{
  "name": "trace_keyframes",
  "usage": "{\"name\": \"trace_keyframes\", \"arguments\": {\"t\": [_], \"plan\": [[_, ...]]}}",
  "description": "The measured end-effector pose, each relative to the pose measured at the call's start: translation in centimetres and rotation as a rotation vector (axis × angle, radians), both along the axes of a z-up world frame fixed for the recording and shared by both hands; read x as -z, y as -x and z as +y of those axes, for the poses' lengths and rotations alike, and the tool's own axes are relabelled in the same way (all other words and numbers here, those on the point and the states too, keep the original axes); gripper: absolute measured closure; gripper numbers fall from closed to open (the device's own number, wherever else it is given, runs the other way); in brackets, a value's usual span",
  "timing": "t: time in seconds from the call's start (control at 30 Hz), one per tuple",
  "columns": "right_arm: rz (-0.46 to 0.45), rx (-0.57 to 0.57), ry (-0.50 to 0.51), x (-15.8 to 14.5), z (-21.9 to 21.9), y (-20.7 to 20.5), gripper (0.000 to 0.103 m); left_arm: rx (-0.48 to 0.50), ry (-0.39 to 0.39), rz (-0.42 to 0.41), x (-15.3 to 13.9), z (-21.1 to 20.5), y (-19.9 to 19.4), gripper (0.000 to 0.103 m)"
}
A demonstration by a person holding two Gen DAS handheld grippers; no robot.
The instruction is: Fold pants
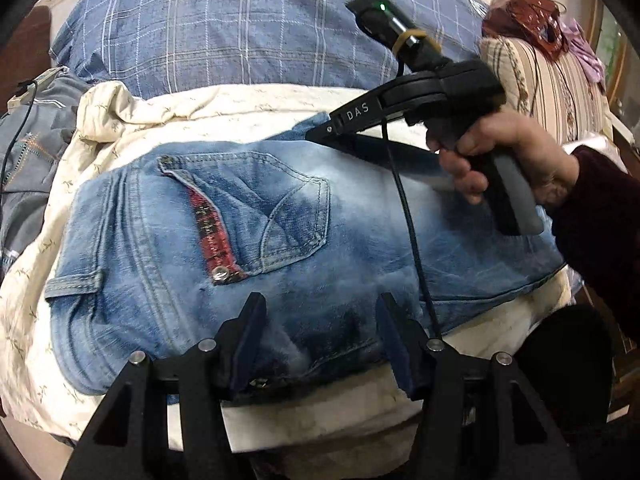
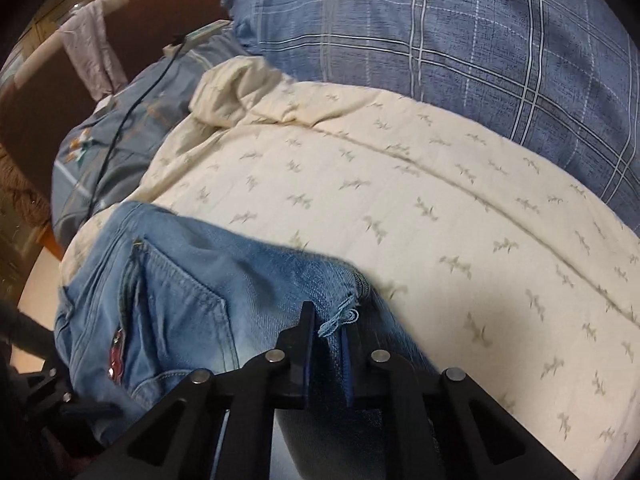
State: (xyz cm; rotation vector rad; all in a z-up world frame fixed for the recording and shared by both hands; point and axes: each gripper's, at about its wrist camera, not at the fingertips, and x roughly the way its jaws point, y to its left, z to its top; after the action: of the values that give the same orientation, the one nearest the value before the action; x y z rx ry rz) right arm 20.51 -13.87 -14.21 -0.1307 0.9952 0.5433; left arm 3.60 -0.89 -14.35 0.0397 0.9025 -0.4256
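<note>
The jeans (image 1: 280, 248) lie on a cream sheet (image 2: 420, 200) spread over a bed, with a blue plaid pillow (image 1: 240, 32) behind them. They are bundled into a compact stack, back pocket (image 1: 280, 200) facing up with a red strap (image 1: 212, 236) across it.

The left gripper (image 1: 320, 332) sits low at the near edge of the stack, its 2 fingers spread apart with denim showing between them and nothing pinched. The right gripper (image 2: 326, 336) has its fingers drawn together on a frayed hem edge (image 2: 344, 316) of the jeans, a loose thread curling just above the tips. In the left wrist view the right hand (image 1: 508, 160) holds that tool over the far right side of the stack, its tip touching or nearly touching the fabric.

The step in hand looks like a late fold: a leg end is being carried over or laid onto the seat area. How many folds remain cannot be told, since layers under the top are hidden.

The next move likely calls for laying the gripped hem flat and square with the stack, then letting go without dragging the cloth, while the left tool steadies the near edge. The loose thread could snag on the fingers.
</note>
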Motion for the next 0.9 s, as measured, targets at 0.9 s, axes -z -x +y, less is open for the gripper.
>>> {"name": "trace_keyframes", "arguments": {"t": [0.9], "plan": [[0.181, 0.107, -0.299, -2.9, -7.5, 3.3, 0.079, -0.011, -0.119, 0.024, -1.9, 1.6, 1.3, 0.045]]}}
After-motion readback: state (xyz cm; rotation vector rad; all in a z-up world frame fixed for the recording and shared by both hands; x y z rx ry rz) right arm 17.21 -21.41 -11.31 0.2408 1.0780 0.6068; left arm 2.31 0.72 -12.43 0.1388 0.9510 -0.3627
